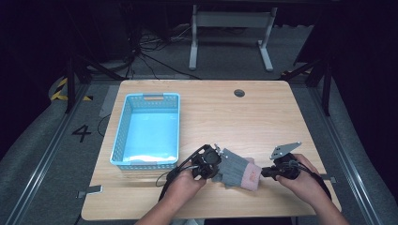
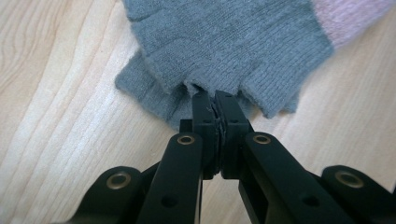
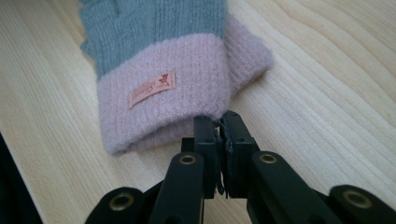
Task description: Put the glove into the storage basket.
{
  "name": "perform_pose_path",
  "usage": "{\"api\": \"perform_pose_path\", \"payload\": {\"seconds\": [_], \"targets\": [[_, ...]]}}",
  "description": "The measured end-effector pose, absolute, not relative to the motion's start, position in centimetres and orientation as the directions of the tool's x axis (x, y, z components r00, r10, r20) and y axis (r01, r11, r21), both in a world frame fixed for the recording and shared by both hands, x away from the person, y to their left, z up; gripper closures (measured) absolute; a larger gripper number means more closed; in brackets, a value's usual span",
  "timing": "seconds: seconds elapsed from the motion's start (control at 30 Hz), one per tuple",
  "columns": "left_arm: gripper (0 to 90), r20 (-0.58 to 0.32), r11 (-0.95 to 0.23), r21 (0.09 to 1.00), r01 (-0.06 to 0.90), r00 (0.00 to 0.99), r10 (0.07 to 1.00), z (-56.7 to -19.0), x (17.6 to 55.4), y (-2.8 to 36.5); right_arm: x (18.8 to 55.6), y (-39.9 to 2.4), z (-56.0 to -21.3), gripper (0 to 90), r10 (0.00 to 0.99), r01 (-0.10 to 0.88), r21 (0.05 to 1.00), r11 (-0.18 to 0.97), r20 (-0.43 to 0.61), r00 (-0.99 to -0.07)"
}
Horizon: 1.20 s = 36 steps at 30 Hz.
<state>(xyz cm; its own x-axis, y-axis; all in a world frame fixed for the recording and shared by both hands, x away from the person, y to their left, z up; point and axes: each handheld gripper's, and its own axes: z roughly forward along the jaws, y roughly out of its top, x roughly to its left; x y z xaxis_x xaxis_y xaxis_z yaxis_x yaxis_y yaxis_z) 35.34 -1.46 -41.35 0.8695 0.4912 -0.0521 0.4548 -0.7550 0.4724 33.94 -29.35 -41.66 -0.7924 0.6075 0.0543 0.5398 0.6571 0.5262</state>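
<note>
Nearest us, our two hands come in over the near edge of the table, the widest thing here, pale wood. On its left half stands a light blue basket, well apart from our work. Between our hands lies a knitted glove, grey with a pink cuff bearing a small label. Our left gripper has its jaws pressed together on the grey finger end, pinching the knit. Our right gripper has its jaws closed tight at the rim of the cuff, nipping its edge.
</note>
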Motion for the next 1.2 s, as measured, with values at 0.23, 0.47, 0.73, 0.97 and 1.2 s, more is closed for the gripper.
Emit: {"api": "perform_pose_path", "payload": {"seconds": [0.23, 0.47, 0.73, 0.97, 1.2], "targets": [[88.3, -0.053, -0.742, 0.497, 0.45, 0.869, 0.492, -40.1, 34.7, -0.8, 34.0, -29.6, -40.4, 87.3, 0.638, 0.556, 0.569, 0.606, 0.07, -0.767], [88.3, -0.051, -0.738, 0.502, 0.451, 0.867, 0.495, -39.8, 33.9, -0.5, 34.7, -29.6, -39.9, 87.5, 0.644, 0.545, 0.598, 0.588, 0.063, -0.763], [88.2, -0.046, -0.744, 0.499, 0.445, 0.87, 0.49, -39.6, 33.2, -0.3, 35.6, -29.1, -39.7, 87.6, 0.641, 0.53, 0.612, 0.587, 0.049, -0.766], [88.2, -0.049, -0.754, 0.487, 0.442, 0.875, 0.481, -39.8, 32.8, -0.6, 36.4, -28.8, -40.0, 87.8, 0.649, 0.539, 0.607, 0.584, 0.05, -0.759], [88.1, -0.058, -0.765, 0.468, 0.442, 0.88, 0.472, -40.3, 32.8, -1.0, 36.9, -28.8, -40.6, 87.8, 0.655, 0.553, 0.597, 0.582, 0.059, -0.753]]}}
